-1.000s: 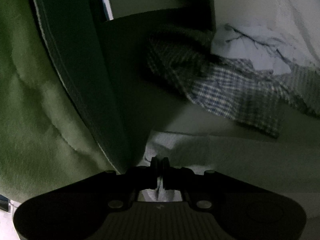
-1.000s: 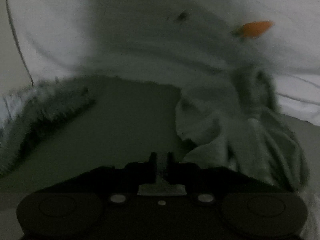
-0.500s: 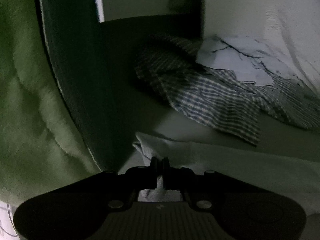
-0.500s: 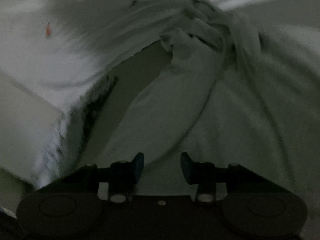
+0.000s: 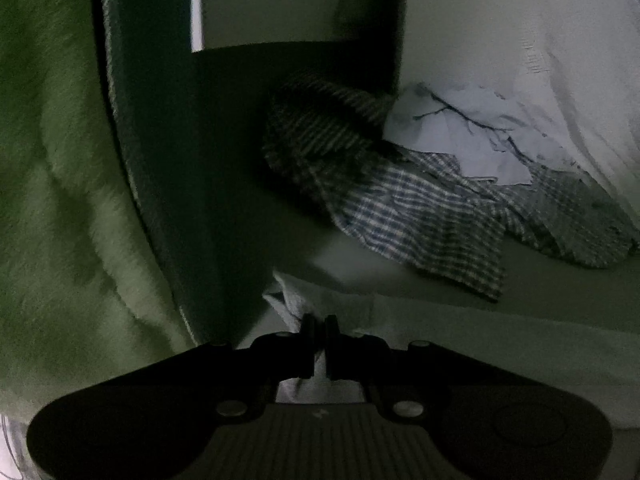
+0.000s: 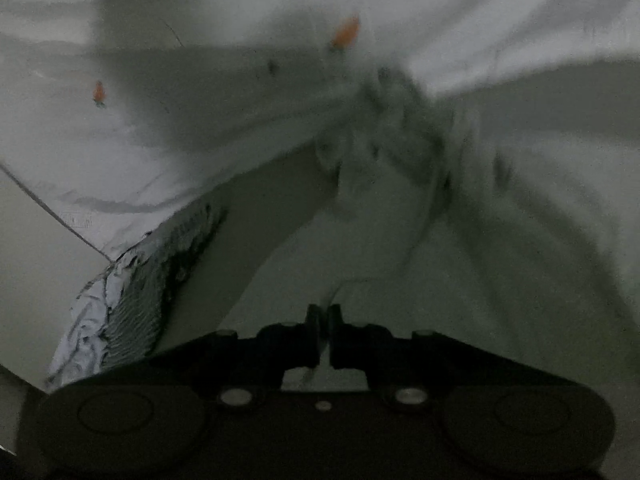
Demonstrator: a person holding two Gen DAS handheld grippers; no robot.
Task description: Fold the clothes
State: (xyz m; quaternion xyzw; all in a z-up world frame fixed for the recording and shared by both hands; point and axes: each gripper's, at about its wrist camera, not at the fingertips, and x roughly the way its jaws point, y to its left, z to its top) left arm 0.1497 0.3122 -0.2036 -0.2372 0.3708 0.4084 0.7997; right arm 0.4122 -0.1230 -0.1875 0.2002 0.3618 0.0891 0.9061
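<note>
Pinching the pale garment (image 5: 460,332), the left tool (image 5: 319,326) and right tool (image 6: 324,316) are both closed on its edge.

Shirt (image 5: 420,216) beyond garment (image 5: 480,332) (paper (image 5: 472,132) atop)

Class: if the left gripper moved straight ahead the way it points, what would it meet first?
Probably the checked shirt; the left gripper is shut on pale cloth. Depth is uncertain.

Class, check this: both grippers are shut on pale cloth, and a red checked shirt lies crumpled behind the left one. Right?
Not quite. The left wrist view shows the crumpled checked shirt is blue and white, not red. Both the left gripper and right gripper are shut on pale cloth.
</note>
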